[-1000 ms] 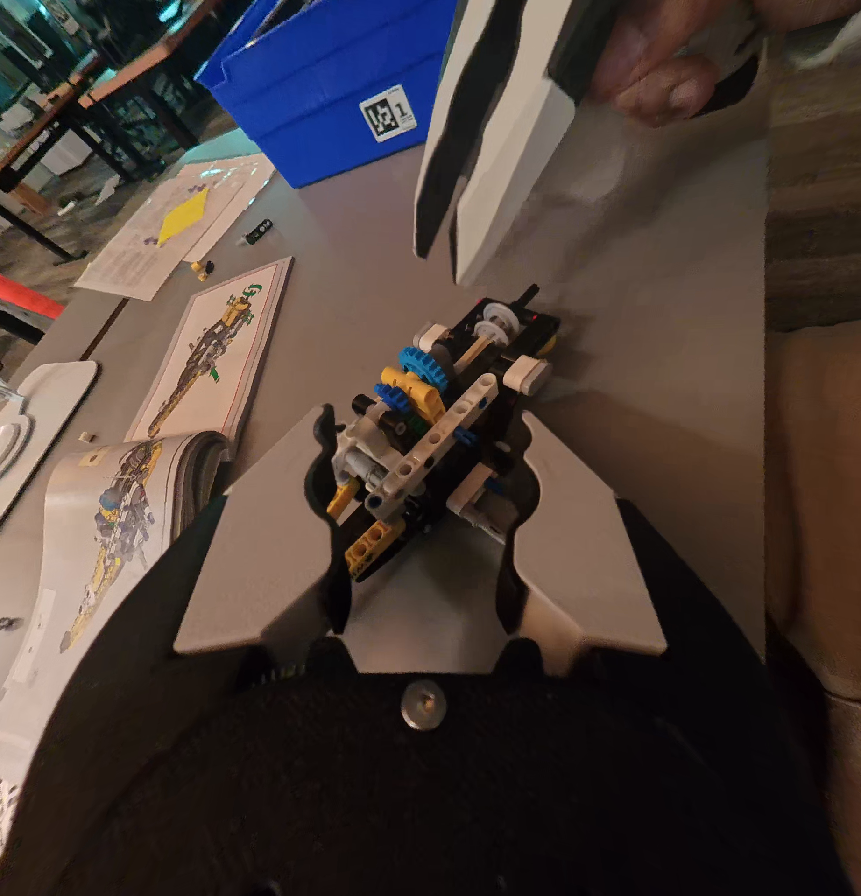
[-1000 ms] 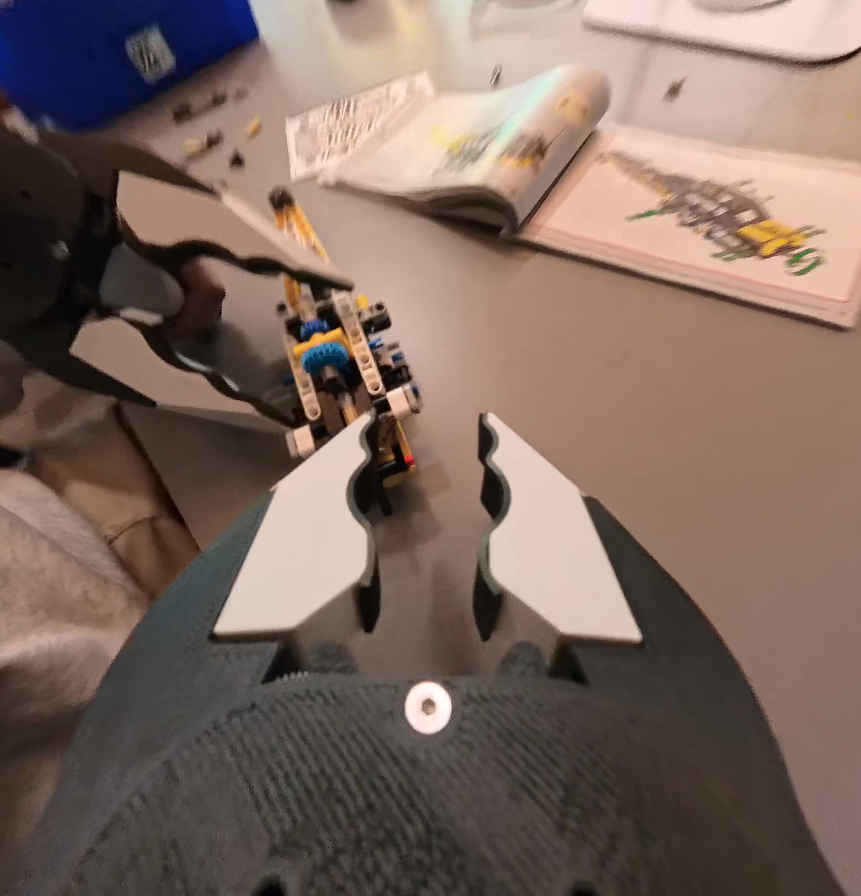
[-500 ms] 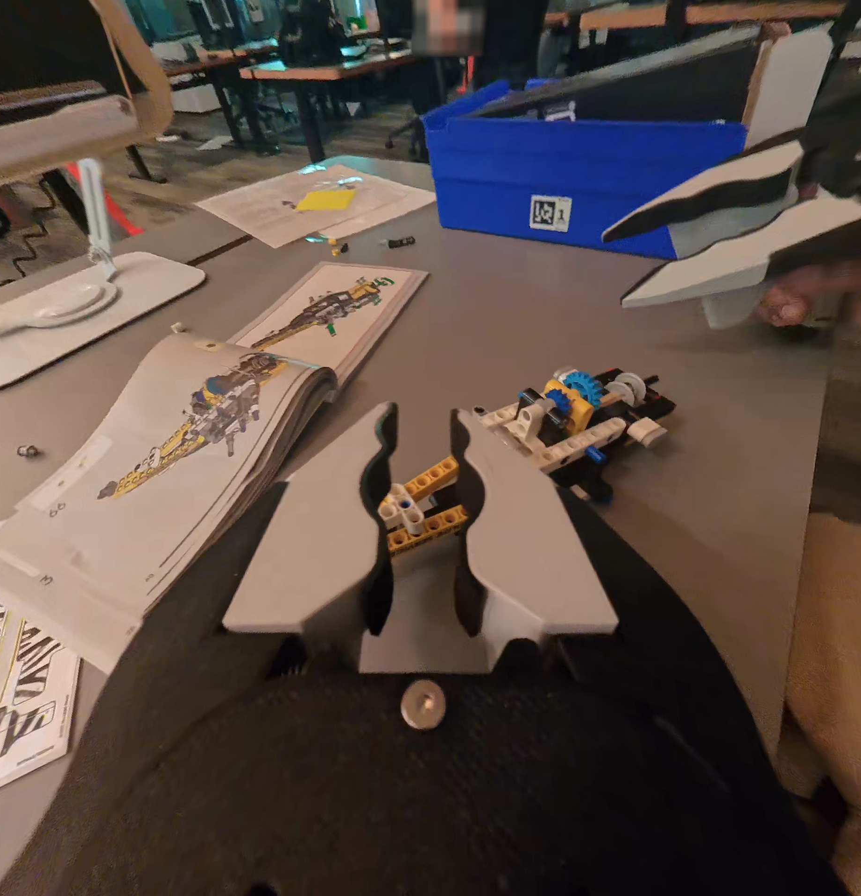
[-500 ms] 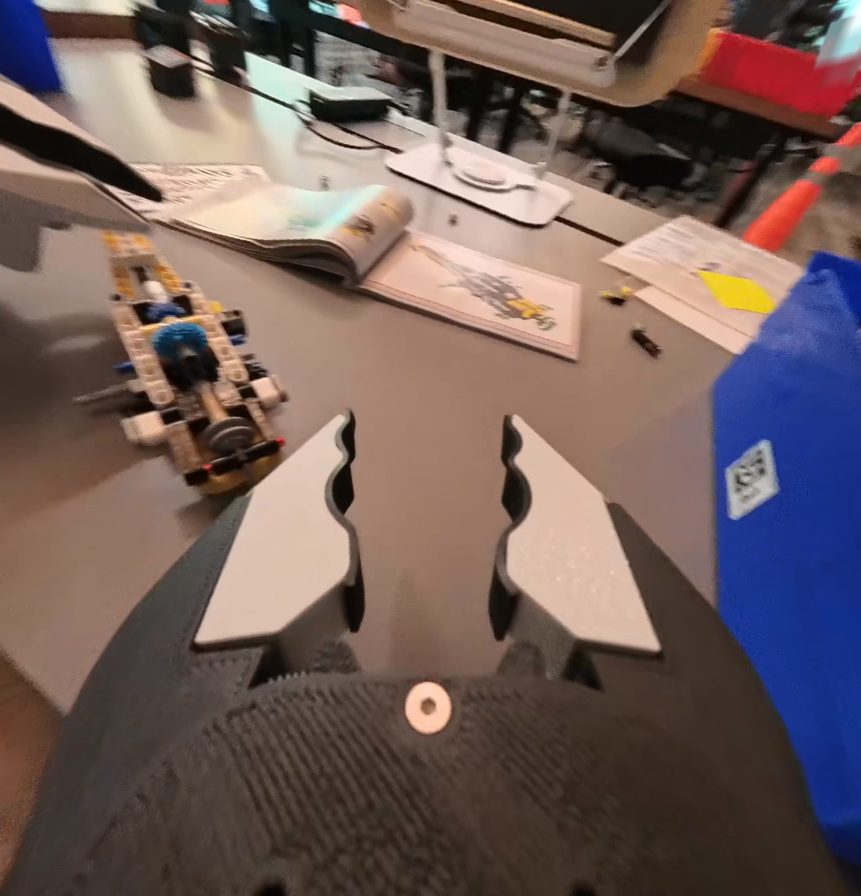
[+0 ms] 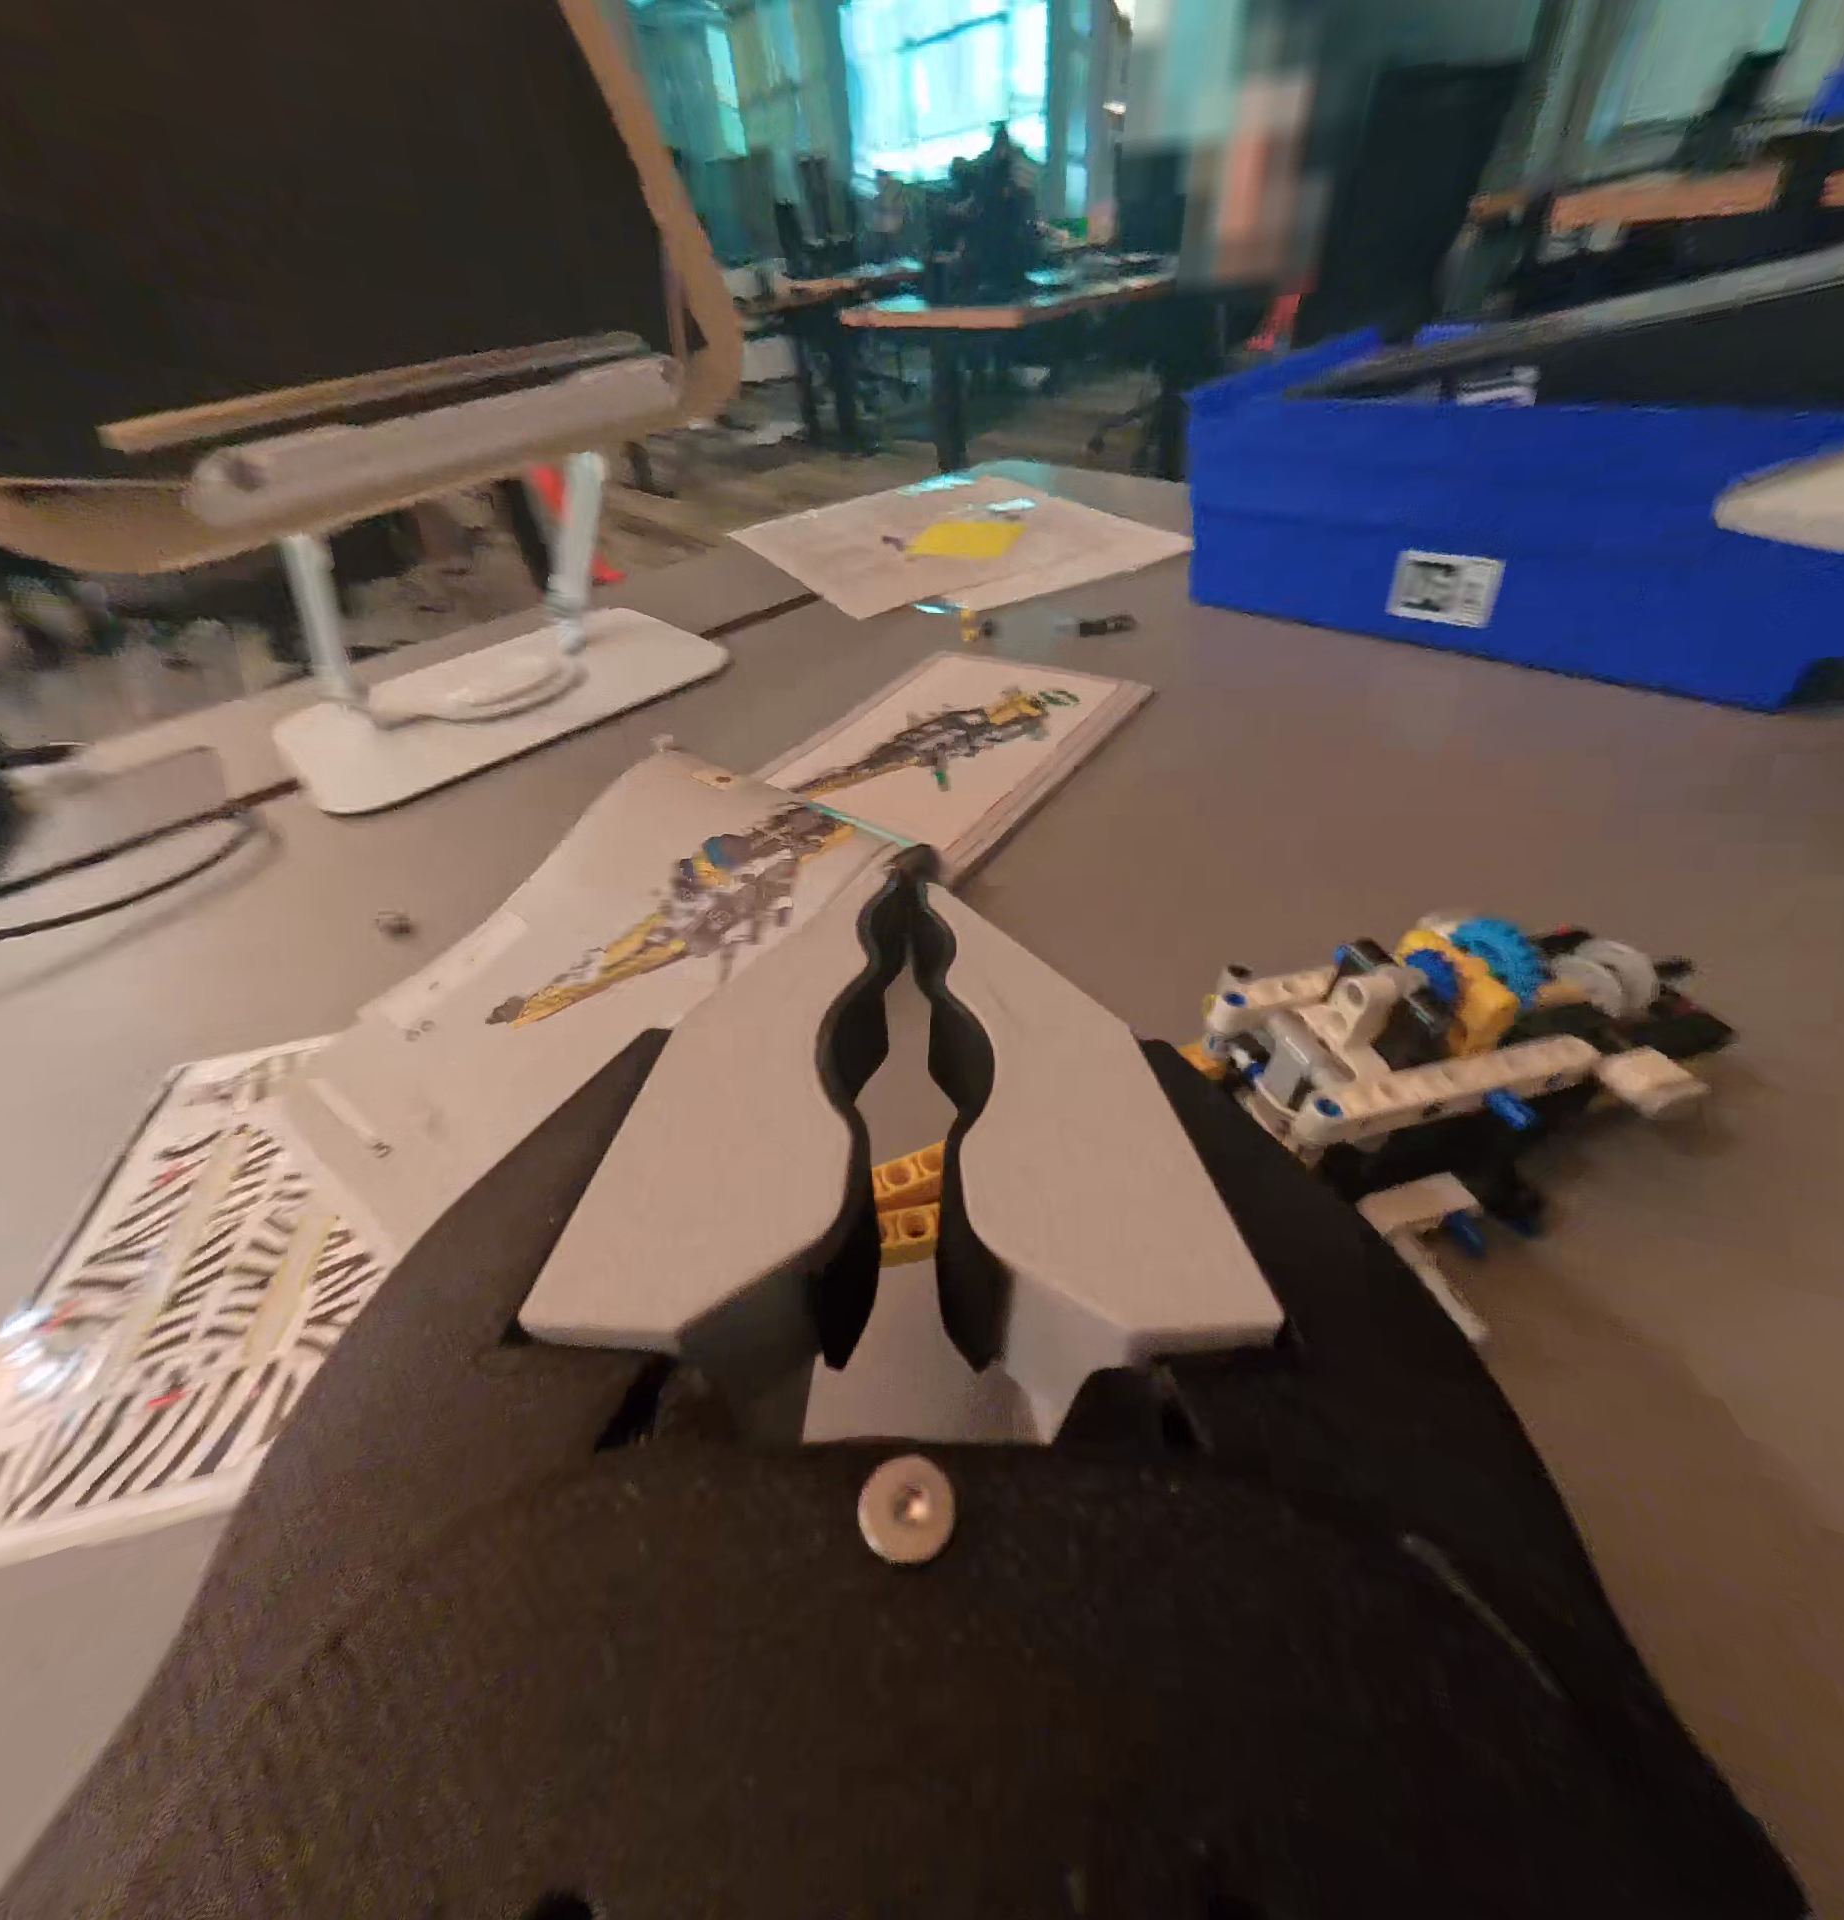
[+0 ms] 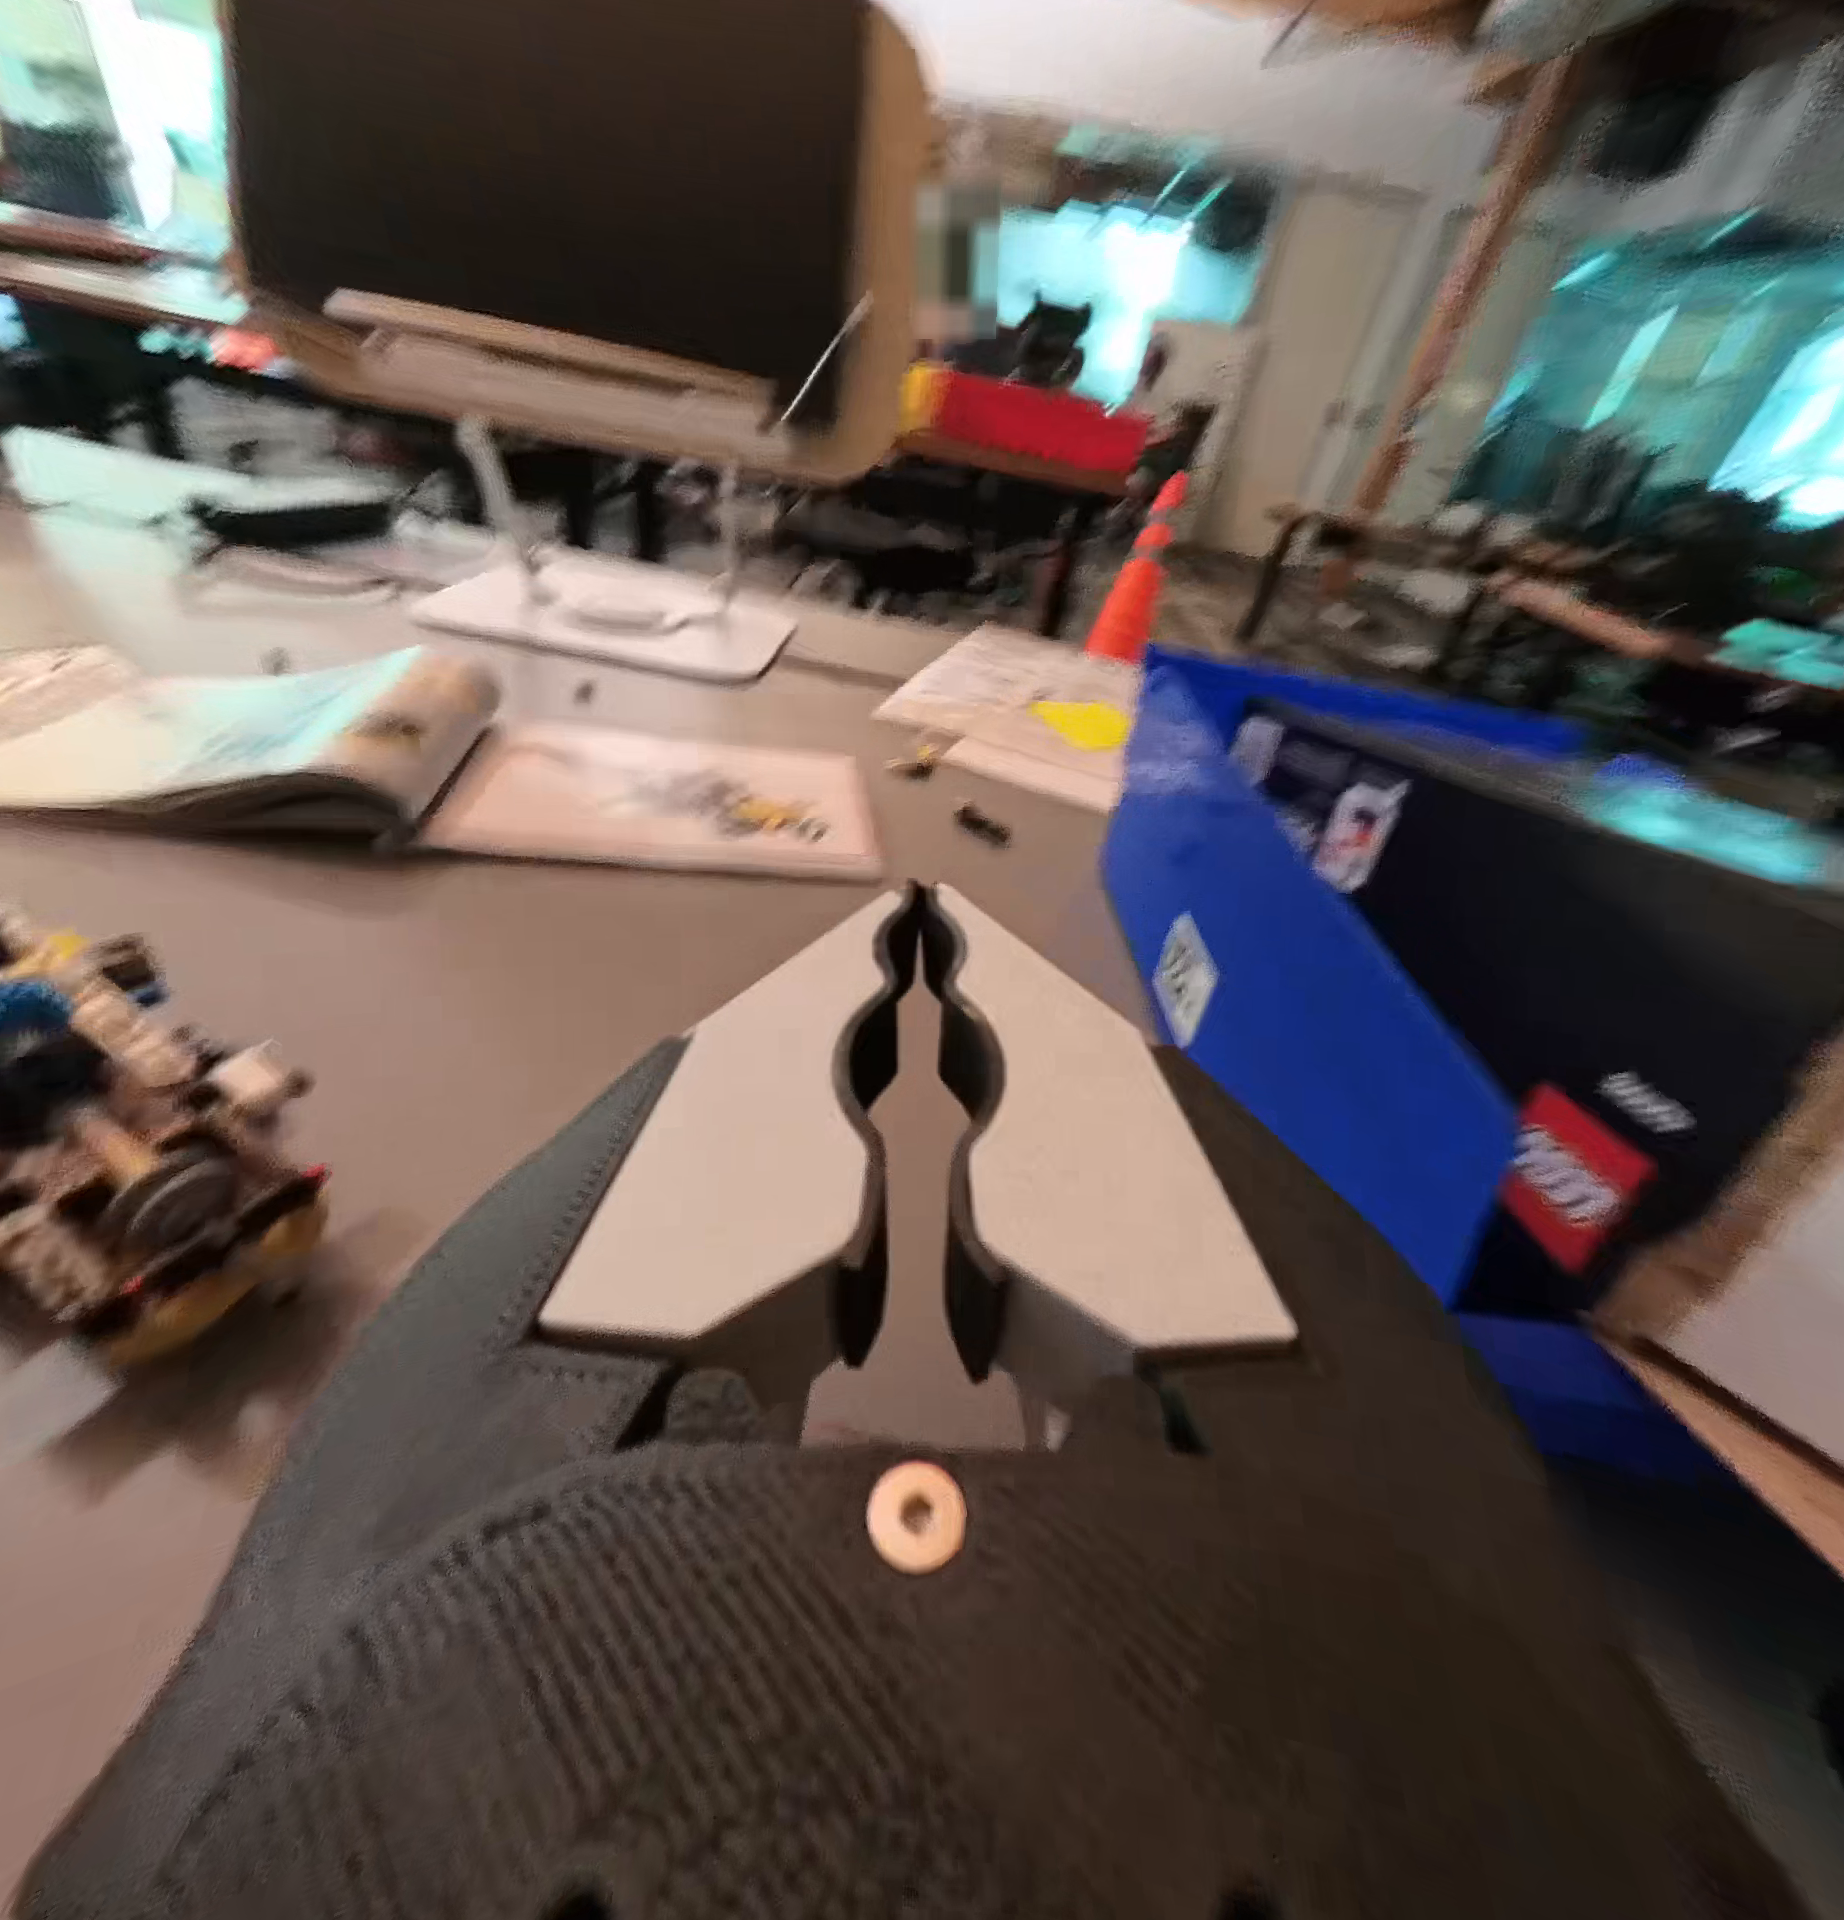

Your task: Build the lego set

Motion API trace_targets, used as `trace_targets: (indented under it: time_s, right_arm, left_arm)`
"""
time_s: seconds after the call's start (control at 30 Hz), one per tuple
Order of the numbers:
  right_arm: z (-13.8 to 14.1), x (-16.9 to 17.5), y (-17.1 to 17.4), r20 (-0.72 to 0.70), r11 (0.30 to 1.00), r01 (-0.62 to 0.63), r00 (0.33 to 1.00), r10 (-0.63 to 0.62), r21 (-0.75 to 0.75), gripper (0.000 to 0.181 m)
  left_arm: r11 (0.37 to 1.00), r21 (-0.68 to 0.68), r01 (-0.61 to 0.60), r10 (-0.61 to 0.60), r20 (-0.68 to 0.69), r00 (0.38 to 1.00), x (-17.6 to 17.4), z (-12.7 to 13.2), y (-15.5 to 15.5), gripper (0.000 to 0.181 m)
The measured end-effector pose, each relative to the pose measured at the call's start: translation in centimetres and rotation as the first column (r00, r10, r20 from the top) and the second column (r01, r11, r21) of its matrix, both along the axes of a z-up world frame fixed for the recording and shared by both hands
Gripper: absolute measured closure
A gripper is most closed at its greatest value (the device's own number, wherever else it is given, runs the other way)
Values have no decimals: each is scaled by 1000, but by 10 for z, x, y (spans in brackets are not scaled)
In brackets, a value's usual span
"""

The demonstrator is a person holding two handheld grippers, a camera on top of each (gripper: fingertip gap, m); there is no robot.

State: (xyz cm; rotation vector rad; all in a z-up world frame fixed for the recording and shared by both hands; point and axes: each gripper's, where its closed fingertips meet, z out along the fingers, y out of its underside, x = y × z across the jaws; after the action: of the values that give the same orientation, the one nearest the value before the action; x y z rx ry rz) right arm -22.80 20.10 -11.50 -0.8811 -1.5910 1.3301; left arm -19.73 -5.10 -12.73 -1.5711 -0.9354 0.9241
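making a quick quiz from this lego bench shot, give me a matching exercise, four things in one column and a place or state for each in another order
Things:
1. left claw
2. lego model
3. blue bin
4. instruction booklet

Places or states:
A. lies open on the table
B. shut, with nothing between its tips
C. stands at the right, with a dark box in it
D. rests on the table, touched by neither claw

Pairs: 1-B, 2-D, 3-C, 4-A
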Motion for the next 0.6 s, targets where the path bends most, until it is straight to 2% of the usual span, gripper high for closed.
trace_targets:
  time_s: [0.03,0.1,0.17,0.2,0.27,0.3,0.33,0.37,0.47,0.5,0.53,0.6]
  right_arm:
    - [11,1,4,-53,999,39,998,-39,-8,181]
    - [31,9,3,-153,998,53,987,-56,-21,181]
    - [40,16,0,-192,998,37,980,-46,-54,181]
    - [41,16,3,-199,996,62,977,-73,-61,181]
    - [33,13,3,-215,996,93,973,-90,2,181]
    - [21,12,-3,-194,994,71,980,-55,78,173]
    - [6,9,-9,-155,988,49,988,-26,145,155]
    - [-5,7,-16,-114,982,15,994,7,190,151]
    - [-12,18,-39,-71,969,-134,986,151,208,117]
    - [-8,23,-41,-91,969,-158,980,177,189,120]
    - [-3,25,-37,-114,977,-142,980,161,157,134]
    - [2,23,-27,-114,989,-124,985,133,82,167]
  left_arm:
    - [998,-10,61,-60,56,997,2,-5,6,181]
    - [994,5,108,-108,134,985,6,-9,15,181]
    - [977,134,167,-187,160,969,14,-6,27,181]
    - [964,199,177,-209,154,966,15,-4,28,181]
    - [960,265,95,-150,197,969,9,-8,13,181]
    - [964,239,116,-171,224,959,9,-14,12,181]
    - [968,214,131,-184,254,949,9,-19,11,181]
    - [970,205,130,-184,270,945,8,-22,9,181]
    - [975,207,80,-134,267,954,4,-23,2,181]
    - [984,169,59,-104,270,957,2,-26,0,181]
    - [991,121,55,-85,259,962,2,-27,0,181]
    - [999,42,-24,15,194,981,-3,-24,-9,181]
